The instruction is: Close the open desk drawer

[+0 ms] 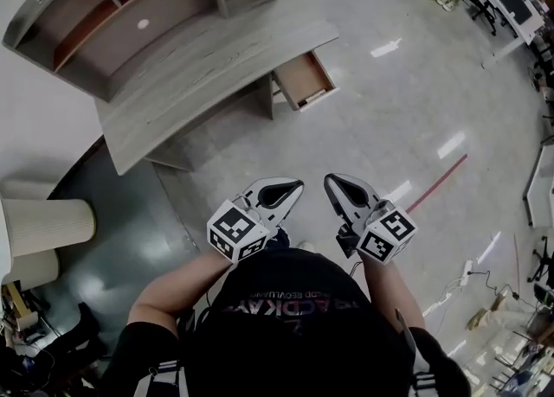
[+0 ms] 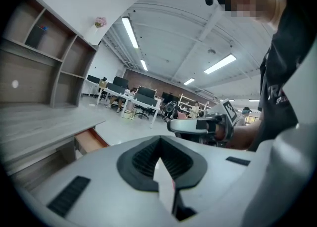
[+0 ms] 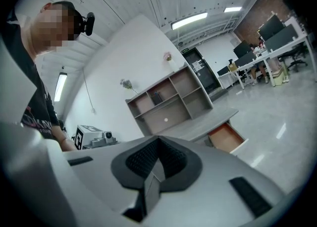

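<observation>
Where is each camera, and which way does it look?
Head view: on the person's head, looking steeply down at the desk, its open drawer, the left gripper, the right gripper and the person's shirt.
Left gripper view: on the left gripper, looking along its shut jaws; desk at left, shirt and right gripper at right.
Right gripper view: on the right gripper, looking along its shut jaws at the desk; shirt and left gripper at left.
Shared: all three show the open drawer.
</observation>
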Motion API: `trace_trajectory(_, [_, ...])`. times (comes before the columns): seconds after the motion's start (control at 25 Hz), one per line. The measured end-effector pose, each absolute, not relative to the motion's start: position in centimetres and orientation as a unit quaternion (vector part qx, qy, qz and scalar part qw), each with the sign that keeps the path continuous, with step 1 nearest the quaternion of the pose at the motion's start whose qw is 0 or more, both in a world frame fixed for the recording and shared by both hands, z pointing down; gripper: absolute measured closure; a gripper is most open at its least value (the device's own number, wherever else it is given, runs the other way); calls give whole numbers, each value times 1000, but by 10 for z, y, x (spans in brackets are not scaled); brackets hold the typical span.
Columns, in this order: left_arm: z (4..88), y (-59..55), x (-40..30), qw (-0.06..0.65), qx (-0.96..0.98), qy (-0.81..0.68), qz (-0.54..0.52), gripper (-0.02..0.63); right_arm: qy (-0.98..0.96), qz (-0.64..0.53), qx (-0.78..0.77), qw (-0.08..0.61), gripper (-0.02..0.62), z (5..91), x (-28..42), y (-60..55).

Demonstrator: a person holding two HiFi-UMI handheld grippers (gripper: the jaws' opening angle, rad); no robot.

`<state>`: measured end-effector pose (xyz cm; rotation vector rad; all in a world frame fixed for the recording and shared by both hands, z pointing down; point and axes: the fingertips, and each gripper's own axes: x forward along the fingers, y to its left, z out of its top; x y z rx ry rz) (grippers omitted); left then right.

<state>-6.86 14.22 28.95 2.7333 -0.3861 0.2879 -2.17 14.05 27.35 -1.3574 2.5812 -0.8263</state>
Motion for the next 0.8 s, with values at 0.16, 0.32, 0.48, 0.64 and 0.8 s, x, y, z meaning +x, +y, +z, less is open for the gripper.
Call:
trace_trajectory(0.16, [287,122,-72,150,974,-132,107,595,847,-270,-454,56,581,272,-24,114])
trace_trajectory(0.32, [290,109,-71,147,975,-131,106,595,847,-268,-455,54,581,271,-26,96])
trace_trajectory(0.48, [288,102,-72,154,974,-132,103,595,847,-273,-454,49,581,272,-26,88])
trace_trajectory(0.64, [288,93,-65,156,971,-145,107,595,849,-273,-450,50,581,272,-13,79])
trace_trajectory(0.8, [293,82,-57,162,966,-169,110,595,855,-280,-435,45,581,277,3,64])
